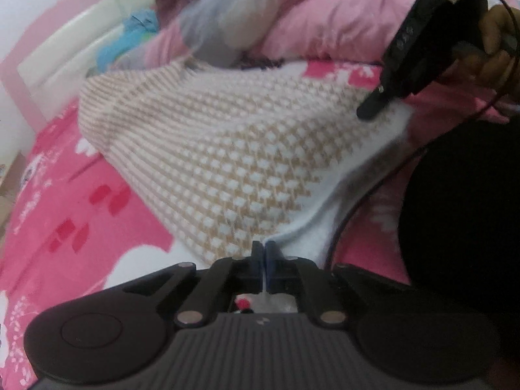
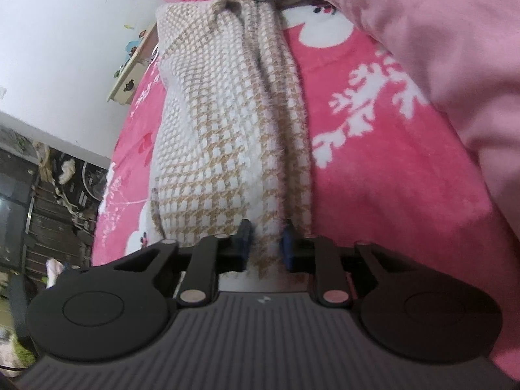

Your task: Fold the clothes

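On the pink bed cover (image 2: pixel 373 175), your houndstooth sweater (image 1: pixel 211 149) stretches from 12 o'clock to your right hand-held gripper (image 2: pixel 266 243), which pinches a bunched fold. Your left hand-held gripper (image 1: pixel 264 256) is clamped tight on its white hem at 6 o'clock.

place: home bedroom | evidence: pink bedspread (image 2: pixel 373 162), quilt (image 2: pixel 438 48)

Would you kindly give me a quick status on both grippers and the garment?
Left gripper shut on the knit garment edge. Right gripper shut on a bunched fold. Garment lies on the pink blanket; pink duvet crowds one side.
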{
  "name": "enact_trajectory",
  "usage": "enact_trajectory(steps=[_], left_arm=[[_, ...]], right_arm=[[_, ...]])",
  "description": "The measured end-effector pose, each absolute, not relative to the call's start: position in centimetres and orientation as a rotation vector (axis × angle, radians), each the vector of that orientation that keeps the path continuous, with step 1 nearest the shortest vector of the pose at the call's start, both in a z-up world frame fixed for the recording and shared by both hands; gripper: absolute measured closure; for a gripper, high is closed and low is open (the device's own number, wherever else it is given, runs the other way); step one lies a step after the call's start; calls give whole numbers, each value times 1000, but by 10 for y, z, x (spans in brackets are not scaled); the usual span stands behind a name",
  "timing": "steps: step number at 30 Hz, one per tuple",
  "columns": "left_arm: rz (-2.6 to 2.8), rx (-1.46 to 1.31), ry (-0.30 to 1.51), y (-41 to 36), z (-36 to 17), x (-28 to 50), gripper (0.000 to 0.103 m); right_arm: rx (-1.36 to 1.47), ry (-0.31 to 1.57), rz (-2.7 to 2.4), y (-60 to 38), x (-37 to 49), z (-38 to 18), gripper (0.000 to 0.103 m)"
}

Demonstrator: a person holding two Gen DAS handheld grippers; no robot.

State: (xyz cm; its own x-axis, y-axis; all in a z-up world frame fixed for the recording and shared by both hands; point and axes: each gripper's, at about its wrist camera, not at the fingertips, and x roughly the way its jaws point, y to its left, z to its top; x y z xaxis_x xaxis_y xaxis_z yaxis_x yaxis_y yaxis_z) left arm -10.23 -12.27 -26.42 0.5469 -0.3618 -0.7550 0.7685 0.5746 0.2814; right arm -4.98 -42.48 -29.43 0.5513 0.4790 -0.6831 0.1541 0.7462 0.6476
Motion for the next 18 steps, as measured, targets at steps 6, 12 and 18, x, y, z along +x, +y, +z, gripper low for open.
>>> enact_trajectory(steps=[6,12,18], left_arm=[[-753,638,725,-100,-242,-119,102],[-789,605,827,-101,-274,-106,102],[-828,503,906,-74,-253,-103,77]], right_arm=[[641,974,283,-423,-57,-265,100],[515,1081,256,-404,-41,-297,99],[452,1046,219,-415,-59,-272,90]])
